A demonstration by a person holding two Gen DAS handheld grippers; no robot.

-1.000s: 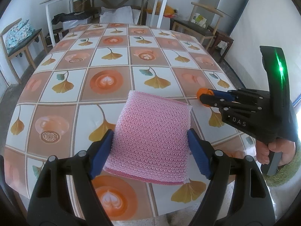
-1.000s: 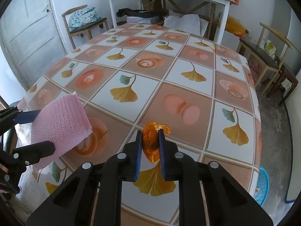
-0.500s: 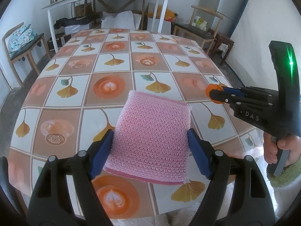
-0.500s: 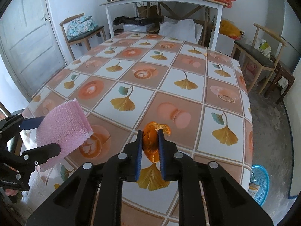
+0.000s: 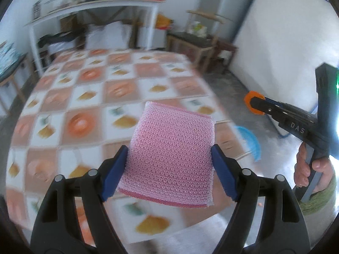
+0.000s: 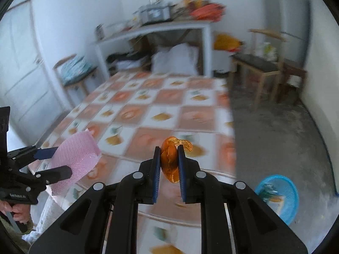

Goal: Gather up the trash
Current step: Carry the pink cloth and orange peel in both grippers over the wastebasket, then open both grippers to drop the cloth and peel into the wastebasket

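Observation:
My left gripper [image 5: 169, 156] is shut on a pink mesh sponge [image 5: 171, 156] and holds it in the air above the table's near edge. It also shows in the right wrist view [image 6: 74, 158]. My right gripper [image 6: 169, 154] is shut on a piece of orange peel [image 6: 170, 160], held above the table's right edge. The peel also shows in the left wrist view [image 5: 253, 101] at the right gripper's tips. A blue basket [image 6: 279, 196] with some trash in it stands on the floor to the right of the table.
The table [image 6: 148, 114] has a tiled cloth with leaf and coffee prints. Behind it stand a white shelf table [image 6: 161, 29] with clutter, a chair [image 6: 74, 69] at the left and a bench [image 6: 260, 65] at the right. Grey floor [image 6: 275, 131] lies to the right.
Both grippers have lifted and pulled back from the table, swinging to the right with their loads. The blue basket on the floor has come into view. The picture is motion-blurred.

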